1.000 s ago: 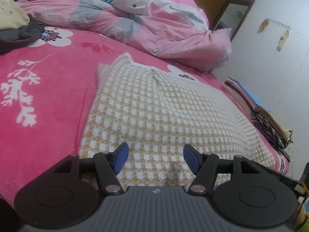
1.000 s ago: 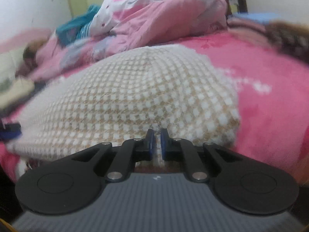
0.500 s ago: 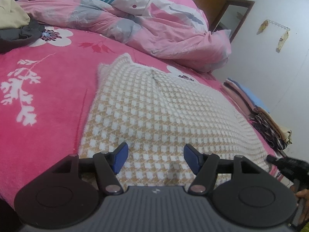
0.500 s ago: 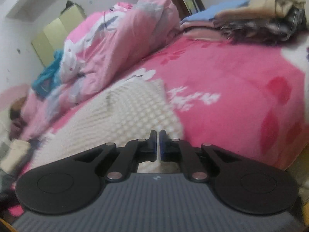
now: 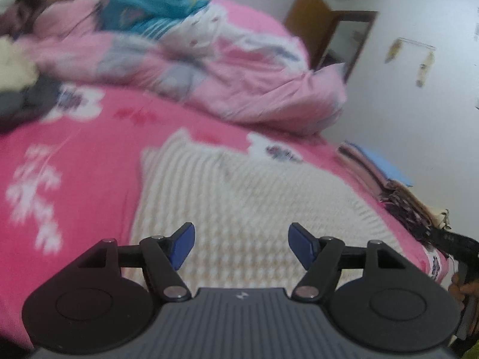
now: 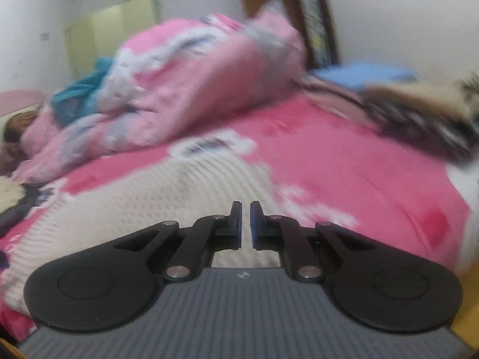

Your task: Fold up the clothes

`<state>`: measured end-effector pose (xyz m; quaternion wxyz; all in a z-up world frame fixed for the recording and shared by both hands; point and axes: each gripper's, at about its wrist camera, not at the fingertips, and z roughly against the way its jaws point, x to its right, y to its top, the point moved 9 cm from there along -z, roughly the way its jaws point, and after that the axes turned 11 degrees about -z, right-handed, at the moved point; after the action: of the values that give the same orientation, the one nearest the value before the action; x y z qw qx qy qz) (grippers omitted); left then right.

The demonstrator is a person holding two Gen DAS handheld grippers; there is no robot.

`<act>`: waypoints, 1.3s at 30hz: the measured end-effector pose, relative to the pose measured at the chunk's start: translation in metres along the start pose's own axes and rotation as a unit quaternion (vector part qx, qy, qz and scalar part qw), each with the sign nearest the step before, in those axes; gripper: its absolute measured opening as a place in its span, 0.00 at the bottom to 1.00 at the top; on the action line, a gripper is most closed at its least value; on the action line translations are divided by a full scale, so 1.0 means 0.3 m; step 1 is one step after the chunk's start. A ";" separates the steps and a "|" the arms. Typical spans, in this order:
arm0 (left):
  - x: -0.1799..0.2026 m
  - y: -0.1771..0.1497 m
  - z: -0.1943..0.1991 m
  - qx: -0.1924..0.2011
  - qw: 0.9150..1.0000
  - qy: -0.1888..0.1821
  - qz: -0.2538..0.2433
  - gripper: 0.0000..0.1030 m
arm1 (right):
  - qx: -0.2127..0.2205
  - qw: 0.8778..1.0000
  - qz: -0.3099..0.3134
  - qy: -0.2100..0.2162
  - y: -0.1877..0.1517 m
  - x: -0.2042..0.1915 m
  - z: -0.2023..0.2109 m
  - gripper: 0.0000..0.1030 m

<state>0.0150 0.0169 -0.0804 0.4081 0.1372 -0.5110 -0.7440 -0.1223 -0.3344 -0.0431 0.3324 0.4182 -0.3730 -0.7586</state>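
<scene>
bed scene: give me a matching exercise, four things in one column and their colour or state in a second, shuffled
Things:
1. knitted sweater
2. left tool
3. right tool
4. bed blanket

Colour or state:
A. fingers wide apart
B. hot pink with white flowers
C. cream and tan check, lying flat
D. fingers nearly together, nothing between them

Pairs: 1-C, 2-A, 3-D, 4-B

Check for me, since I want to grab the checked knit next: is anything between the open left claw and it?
Nothing visible. The open left claw hangs directly over the cream-and-tan checked knit garment, which lies flat and uncovered on the pink floral blanket.
</scene>
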 end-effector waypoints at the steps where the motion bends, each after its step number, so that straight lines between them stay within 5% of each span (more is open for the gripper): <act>1: 0.013 0.016 -0.019 0.005 1.000 -0.002 -0.005 0.68 | 0.001 1.000 0.011 0.011 0.003 -0.033 -0.018 0.06; 4: 0.047 0.058 -0.079 0.018 1.000 -0.006 -0.018 0.68 | -0.018 0.999 0.038 0.020 -0.014 -0.084 -0.086 0.07; 8: -0.026 -0.050 -0.232 -0.062 0.997 0.045 0.004 0.64 | -0.061 0.997 0.054 -0.004 -0.043 -0.067 -0.161 0.11; 13: -0.010 -0.019 -0.206 -0.050 0.997 0.051 -0.013 0.69 | -0.110 0.991 0.072 -0.029 -0.071 -0.053 -0.241 0.13; 18: -0.002 0.030 -0.215 -0.045 0.996 0.064 -0.030 0.70 | -0.049 0.991 0.090 0.091 0.008 -0.307 -0.116 0.17; 20: -0.016 0.043 -0.226 -0.040 0.996 0.071 -0.039 0.74 | -0.059 0.986 0.111 0.111 -0.028 -0.381 -0.144 0.22; 24: -0.059 0.027 -0.262 -0.055 0.994 0.087 -0.036 0.74 | -0.138 0.975 0.162 0.065 -0.245 -0.380 -0.345 0.23; 34: -0.061 0.001 -0.251 -0.032 0.996 0.059 -0.059 0.81 | -0.079 0.978 0.183 0.056 -0.032 -0.503 -0.326 0.25; 37: -0.061 -0.004 -0.245 -0.022 0.997 0.054 -0.056 0.81 | -0.132 0.967 0.215 0.044 -0.155 -0.449 -0.482 0.27; 39: -0.064 -0.006 -0.238 -0.016 0.998 0.045 -0.051 0.81 | -0.117 0.948 0.295 0.032 -0.171 -0.485 -0.462 0.27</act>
<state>0.0706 -0.0147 -0.1176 0.3945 0.1903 -0.4724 -0.7648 0.0526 -0.2299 -0.0816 0.5998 0.2722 -0.3777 -0.6507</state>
